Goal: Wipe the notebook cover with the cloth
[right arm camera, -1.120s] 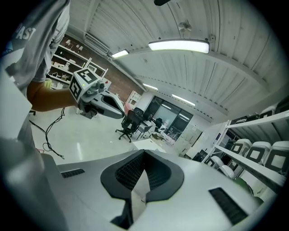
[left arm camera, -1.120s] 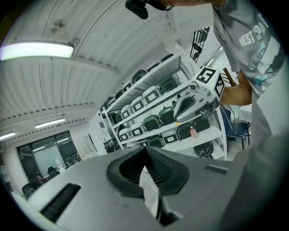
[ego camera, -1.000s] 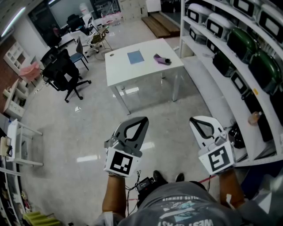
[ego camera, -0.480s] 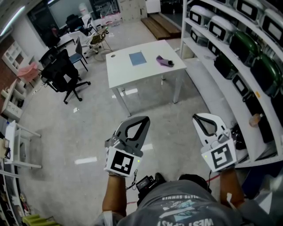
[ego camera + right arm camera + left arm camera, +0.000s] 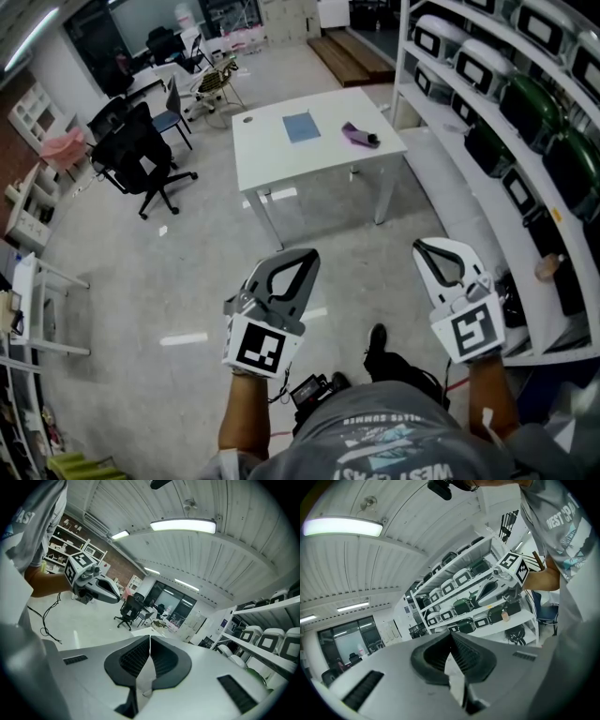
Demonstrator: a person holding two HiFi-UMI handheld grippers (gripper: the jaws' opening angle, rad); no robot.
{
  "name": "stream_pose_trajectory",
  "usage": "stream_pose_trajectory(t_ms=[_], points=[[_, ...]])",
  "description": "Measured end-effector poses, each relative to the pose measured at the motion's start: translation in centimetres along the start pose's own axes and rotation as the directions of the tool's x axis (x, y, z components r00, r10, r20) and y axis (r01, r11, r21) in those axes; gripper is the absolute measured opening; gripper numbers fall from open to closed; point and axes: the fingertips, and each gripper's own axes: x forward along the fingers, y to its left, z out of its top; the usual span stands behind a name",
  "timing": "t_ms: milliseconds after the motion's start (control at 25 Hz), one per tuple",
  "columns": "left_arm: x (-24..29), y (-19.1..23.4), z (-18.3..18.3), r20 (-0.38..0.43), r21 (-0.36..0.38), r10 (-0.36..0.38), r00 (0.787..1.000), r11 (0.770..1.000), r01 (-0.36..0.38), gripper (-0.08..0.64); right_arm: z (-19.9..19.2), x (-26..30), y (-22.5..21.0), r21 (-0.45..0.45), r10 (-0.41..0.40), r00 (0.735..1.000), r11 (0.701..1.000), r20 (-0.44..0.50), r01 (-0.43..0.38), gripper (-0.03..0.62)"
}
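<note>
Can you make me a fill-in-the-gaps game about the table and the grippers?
On the white rectangular table, the crumpled cloth is ____ in colour.
The flat square notebook beside it is ____.
The jaws of the grey left gripper and right gripper are both ____.
Missing words: purple; blue; shut.
</note>
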Motion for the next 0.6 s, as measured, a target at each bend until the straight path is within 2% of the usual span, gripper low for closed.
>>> stream_pose_trajectory(t_ms=[320, 600], points=[[4.2, 2.7, -1.4, -0.042, 0.003, 0.022, 0.999, 1.0, -0.022, 0.003, -2.3, 4.4, -3.5, 0.005, 0.034, 0.999, 0.999, 0.017, -0.034, 0.032], [10.2, 5.2, -2.6, -0.074, -0.005, 0.04, 0.996, 0.999, -0.04, 0.003, -4.7, 9.2, -7.9, 0.01, 0.074, 0.997, 0.997, 0.031, -0.074, 0.032]])
